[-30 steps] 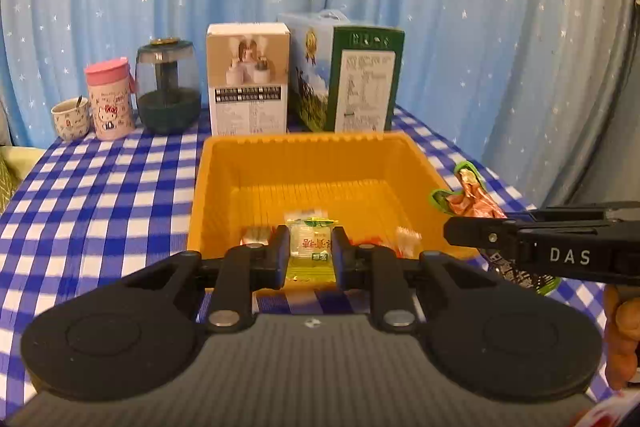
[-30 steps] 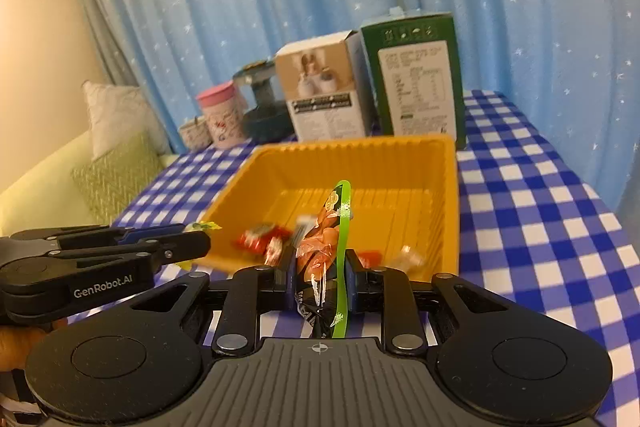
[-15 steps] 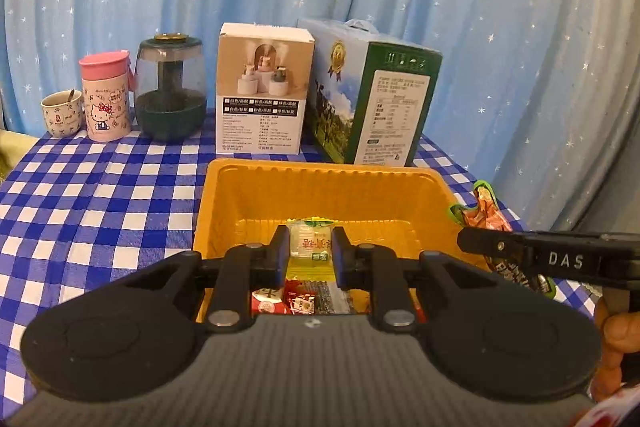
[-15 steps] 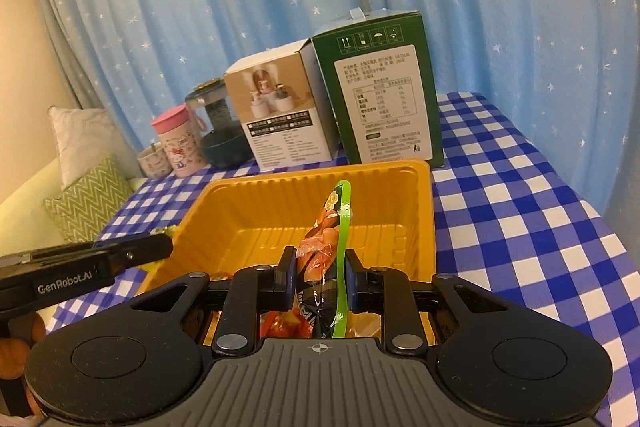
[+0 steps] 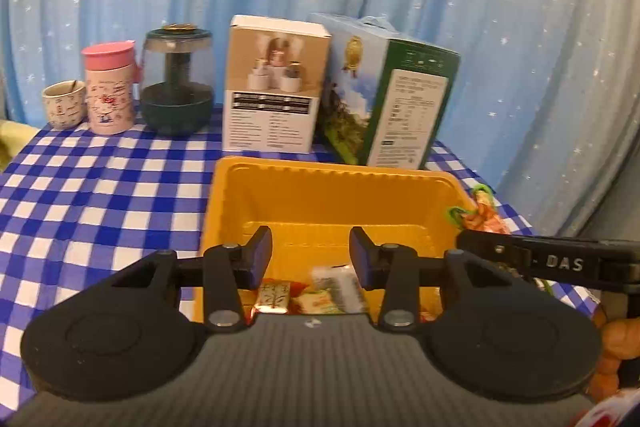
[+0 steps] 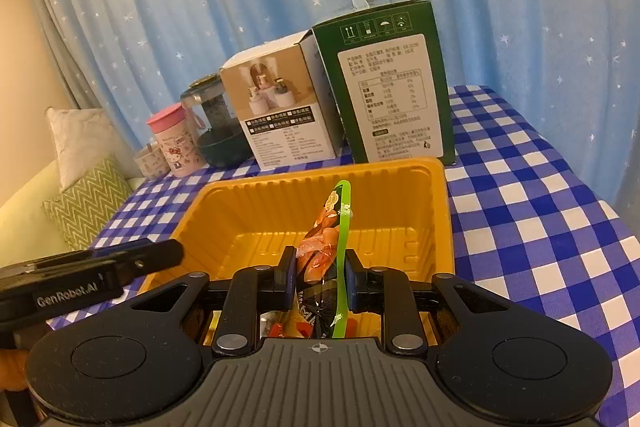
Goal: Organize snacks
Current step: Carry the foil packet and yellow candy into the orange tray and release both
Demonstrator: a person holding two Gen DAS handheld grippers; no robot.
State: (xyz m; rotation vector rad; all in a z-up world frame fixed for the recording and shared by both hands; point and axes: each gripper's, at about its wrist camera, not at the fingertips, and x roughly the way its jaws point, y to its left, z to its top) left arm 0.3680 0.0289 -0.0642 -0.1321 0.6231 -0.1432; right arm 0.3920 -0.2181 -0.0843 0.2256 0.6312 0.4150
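- Right claw pinches an orange-and-black snack packet with a green edge strip. The packet stands upright between the pads, its top well above the fingertips, over the near part of the yellow tray.
- Left claw: jaws have just been opening and now stand spread, with nothing between the pads. A small pale wrapped snack lies on the tray floor just below and behind the gap; judged to be the piece just let go.
- Other small wrapped sweets lie beside it along the tray's near wall. The far half of the tray floor is bare.
- The yellow tray sits toward the counter's right side, in front of the white carton and the green carton standing along the far edge.
- Handling, judged: the packet is light, thin film. Soft and crinkly, slick surface. It stands upright on its own above the pads, so it has some stiffness along its length.
- Contents look like soft pieces; a hard squeeze could crush them or burst the seal.
- Best hold: across the flat faces, mid-body or lower, as now. The sealed end or green strip would bear a pinch without pressing the contents.
- Release, judged: low over the bare tray floor, so the packet falls flat and does not tip over the wall.
- Small sweets: light, slippery wrappers, likely to skid. Take them across the narrow width.
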